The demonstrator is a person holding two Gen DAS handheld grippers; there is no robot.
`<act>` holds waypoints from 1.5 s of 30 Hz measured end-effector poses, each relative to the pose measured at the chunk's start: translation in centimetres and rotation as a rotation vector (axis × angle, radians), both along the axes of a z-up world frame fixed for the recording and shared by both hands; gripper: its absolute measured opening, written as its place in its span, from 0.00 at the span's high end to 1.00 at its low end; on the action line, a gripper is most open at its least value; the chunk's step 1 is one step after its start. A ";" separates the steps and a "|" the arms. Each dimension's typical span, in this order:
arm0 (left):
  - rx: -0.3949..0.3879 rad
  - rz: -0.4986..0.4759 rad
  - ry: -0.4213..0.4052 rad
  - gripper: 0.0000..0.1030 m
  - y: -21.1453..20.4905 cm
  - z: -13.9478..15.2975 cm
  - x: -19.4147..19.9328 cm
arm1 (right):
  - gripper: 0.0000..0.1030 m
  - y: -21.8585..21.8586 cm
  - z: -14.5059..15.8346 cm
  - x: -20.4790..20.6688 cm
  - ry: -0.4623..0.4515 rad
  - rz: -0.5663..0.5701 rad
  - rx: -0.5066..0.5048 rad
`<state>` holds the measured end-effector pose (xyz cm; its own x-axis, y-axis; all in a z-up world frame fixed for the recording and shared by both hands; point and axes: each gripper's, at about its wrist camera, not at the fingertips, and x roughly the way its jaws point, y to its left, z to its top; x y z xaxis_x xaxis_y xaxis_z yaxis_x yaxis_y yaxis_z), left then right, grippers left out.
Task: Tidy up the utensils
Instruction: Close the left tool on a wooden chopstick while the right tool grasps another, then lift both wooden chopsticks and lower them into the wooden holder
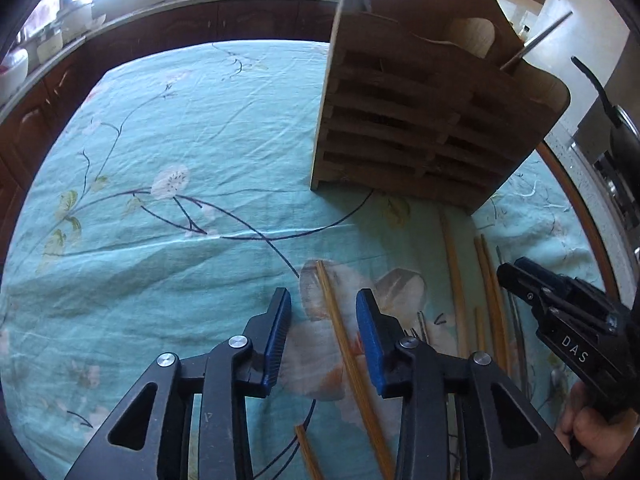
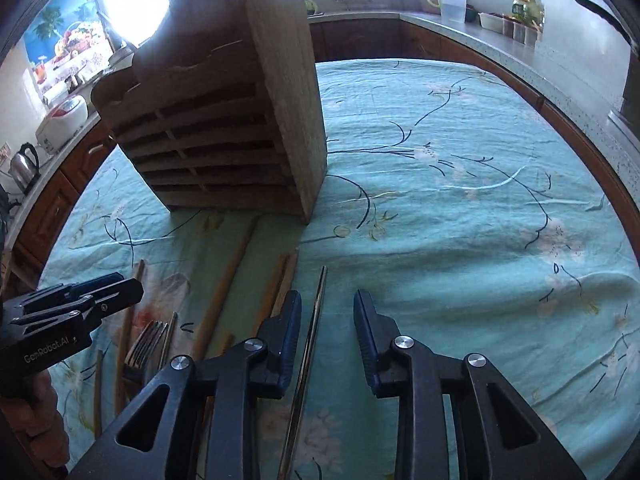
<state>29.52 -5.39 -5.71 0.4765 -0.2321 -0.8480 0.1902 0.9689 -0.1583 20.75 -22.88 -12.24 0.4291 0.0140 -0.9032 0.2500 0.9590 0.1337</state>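
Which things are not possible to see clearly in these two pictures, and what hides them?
- Left wrist view: the lower end of the bamboo chopstick between the left gripper is cut off by the bottom edge.
- Right wrist view: the metal utensil between the right gripper shows only a thin shaft; its type is unclear.
- Both views: the contents of the wooden holder are hidden by its slatted front.
- Right wrist view: the fork handles are covered by the gripper body.

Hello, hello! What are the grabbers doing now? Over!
Left gripper open, astride a wooden chopstick. Right gripper open over a thin metal stick. Wooden rack standing behind; path clear.
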 end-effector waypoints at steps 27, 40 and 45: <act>-0.273 -0.018 -0.114 0.98 4.2 6.2 -5.8 | 0.96 -1.5 9.2 -3.9 -0.220 -0.014 0.157; -0.363 -0.041 -0.316 0.98 9.5 14.4 -13.3 | 0.96 -1.6 18.5 -6.9 -0.459 -0.024 0.124; -0.374 -0.032 -0.368 0.98 10.7 15.3 -14.8 | 0.96 -1.9 19.9 -7.2 -0.497 -0.031 0.113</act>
